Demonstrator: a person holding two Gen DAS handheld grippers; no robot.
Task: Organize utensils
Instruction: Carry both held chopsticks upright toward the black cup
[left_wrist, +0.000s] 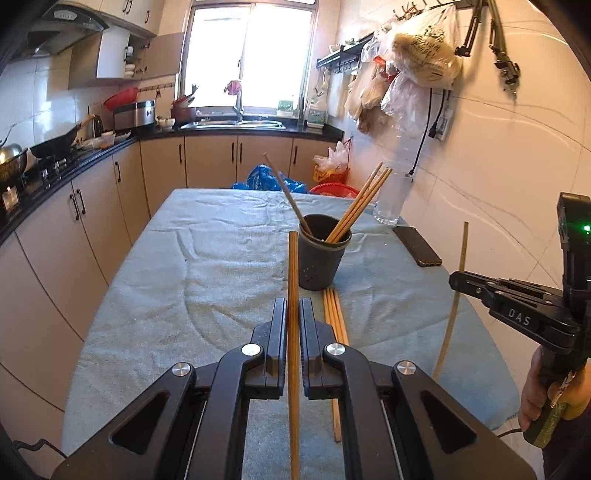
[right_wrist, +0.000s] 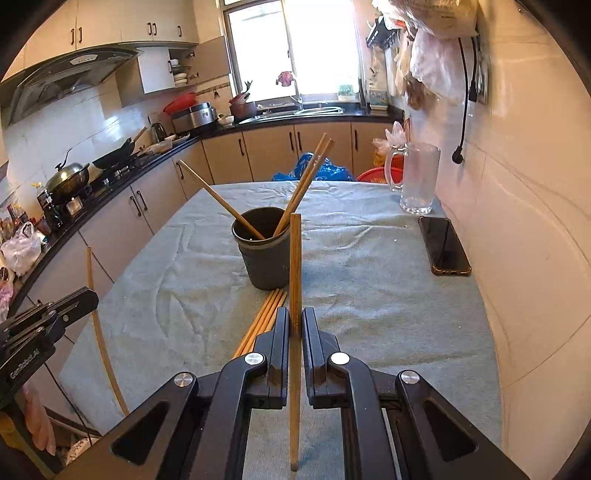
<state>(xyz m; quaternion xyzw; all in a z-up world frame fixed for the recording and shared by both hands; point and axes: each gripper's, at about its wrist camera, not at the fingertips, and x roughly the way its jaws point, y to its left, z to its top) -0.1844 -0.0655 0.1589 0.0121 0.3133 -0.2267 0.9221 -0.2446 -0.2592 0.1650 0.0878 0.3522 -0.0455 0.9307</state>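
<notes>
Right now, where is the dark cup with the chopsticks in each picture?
Left wrist view: the dark cup stands just right of centre on the towel-covered table, beyond the left gripper.
Right wrist view: the dark cup stands just left of centre, beyond the right gripper.
Shared landmark: the black phone, right of the cup in both.

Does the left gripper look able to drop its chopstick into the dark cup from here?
Probably yes: the left gripper holds its chopstick just short of the dark cup, whose mouth looks partly free.
</notes>
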